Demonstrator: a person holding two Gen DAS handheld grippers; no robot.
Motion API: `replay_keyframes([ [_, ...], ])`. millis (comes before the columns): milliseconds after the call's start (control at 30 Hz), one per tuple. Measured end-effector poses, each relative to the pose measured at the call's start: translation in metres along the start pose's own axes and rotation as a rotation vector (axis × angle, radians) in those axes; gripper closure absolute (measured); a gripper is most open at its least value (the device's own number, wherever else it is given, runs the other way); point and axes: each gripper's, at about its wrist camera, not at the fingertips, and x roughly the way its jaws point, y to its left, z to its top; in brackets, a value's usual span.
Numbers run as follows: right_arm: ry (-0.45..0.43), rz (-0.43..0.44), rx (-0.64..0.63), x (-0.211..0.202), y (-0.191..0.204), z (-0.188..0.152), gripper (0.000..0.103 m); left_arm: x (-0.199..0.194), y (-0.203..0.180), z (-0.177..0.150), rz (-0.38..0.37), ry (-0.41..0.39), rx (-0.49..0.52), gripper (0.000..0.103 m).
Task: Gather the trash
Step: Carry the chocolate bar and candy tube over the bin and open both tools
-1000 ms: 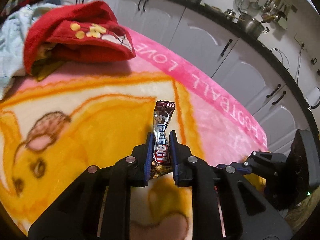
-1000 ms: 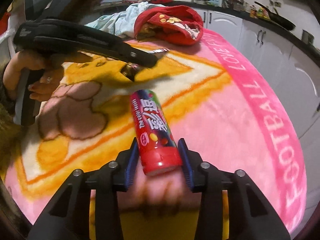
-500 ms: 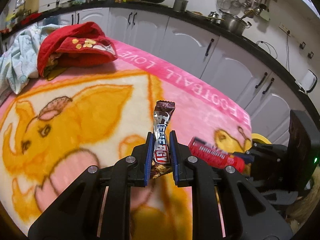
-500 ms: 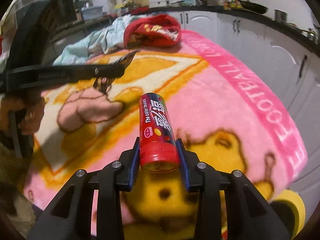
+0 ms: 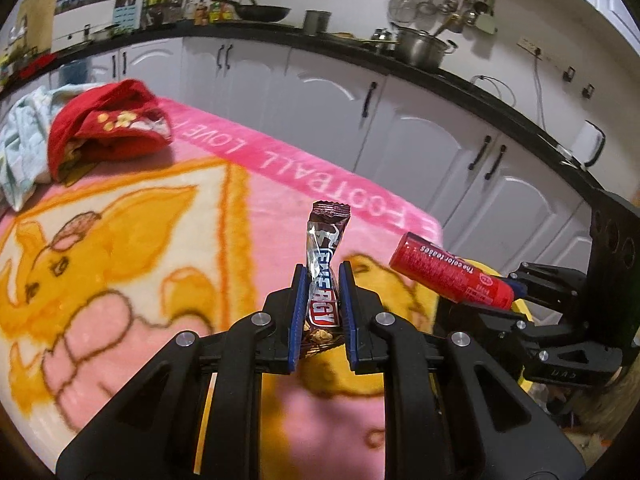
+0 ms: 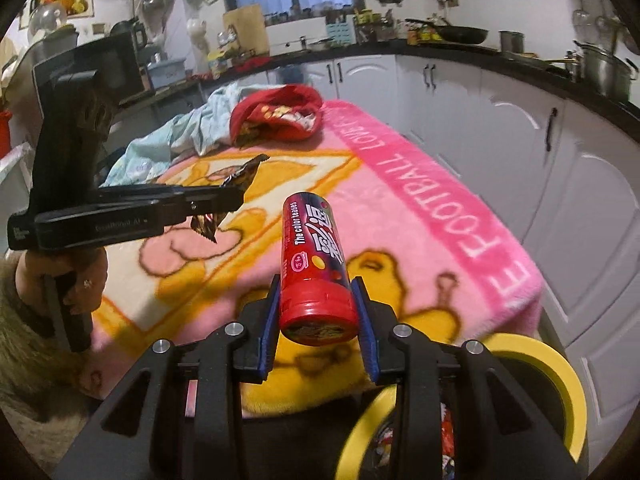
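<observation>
My left gripper (image 5: 323, 280) is shut on a brown and silver candy bar wrapper (image 5: 323, 264) that stands upright between its blue pads, above the pink and orange blanket (image 5: 120, 248). My right gripper (image 6: 316, 300) is shut on a red candy tube (image 6: 314, 264), cap end toward the camera. In the left wrist view that tube (image 5: 452, 272) shows at the right, held by the right gripper. In the right wrist view the left gripper (image 6: 236, 196) with the wrapper (image 6: 240, 178) is at the left. A yellow-rimmed bin (image 6: 552, 376) with wrappers inside sits below the right gripper.
A red cloth (image 5: 108, 132) and a pale blue cloth (image 5: 24, 148) lie at the blanket's far end. White cabinets (image 5: 400, 136) under a black counter with pots run along the right. A person's hand (image 6: 72, 280) holds the left gripper's handle.
Both grippers have drawn back toward the blanket's near end with their items still held. The yellow bin has come into the right wrist view below the tube.
</observation>
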Motion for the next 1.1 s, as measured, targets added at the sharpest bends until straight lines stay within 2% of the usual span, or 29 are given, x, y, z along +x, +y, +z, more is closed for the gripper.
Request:
replay_keyframes([
  [633, -0.098, -0.118, 0.136, -0.081, -0.047, -0.037, 0.073, 0.015, -0.086, -0.006, -0.116, 0.012, 0.108, 0.092],
  [1100, -0.115, -0.207, 0.208, -0.116, -0.075, -0.064, 0.073, 0.024, -0.133, -0.007, -0.198, 0.001, 0.142, 0.092],
])
